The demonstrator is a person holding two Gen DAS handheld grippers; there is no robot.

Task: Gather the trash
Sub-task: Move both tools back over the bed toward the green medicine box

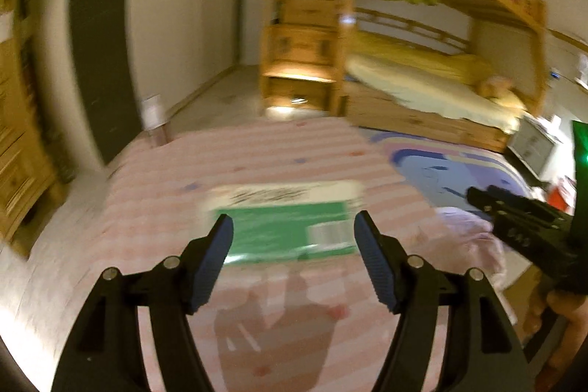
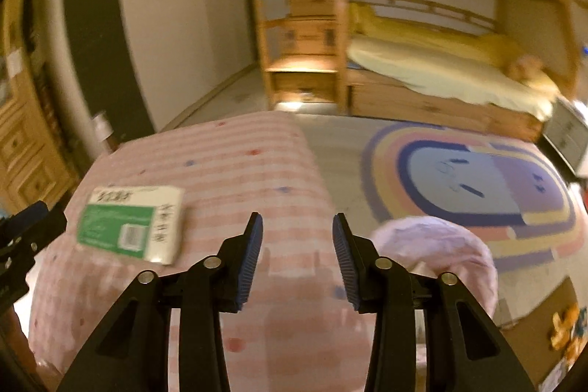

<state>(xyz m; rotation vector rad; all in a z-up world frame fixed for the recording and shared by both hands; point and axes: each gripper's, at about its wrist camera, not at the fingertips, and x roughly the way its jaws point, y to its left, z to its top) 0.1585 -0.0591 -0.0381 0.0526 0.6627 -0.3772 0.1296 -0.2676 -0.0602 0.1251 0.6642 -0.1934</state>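
1. Left wrist view: flat green-and-white printed paper packet (image 1: pixel 283 226) lies on the pink striped bedspread (image 1: pixel 257 157), ahead of the left tool (image 1: pixel 294 259), whose jaws stand wide apart with nothing between them.
2. Right wrist view: same packet (image 2: pixel 132 225) sits left of the right tool (image 2: pixel 297 259), about half open and empty.
3. Risk: frames are smeared; a hurried close would likely pinch soft bedspread with the thin packet, or skid it away.
4. Risk: the two tools sit near each other; both reaching for the packet may collide.
5. Risk: the crumpled pale pink wad (image 2: pixel 437 252) beside the bed, possibly trash, may be overlooked.
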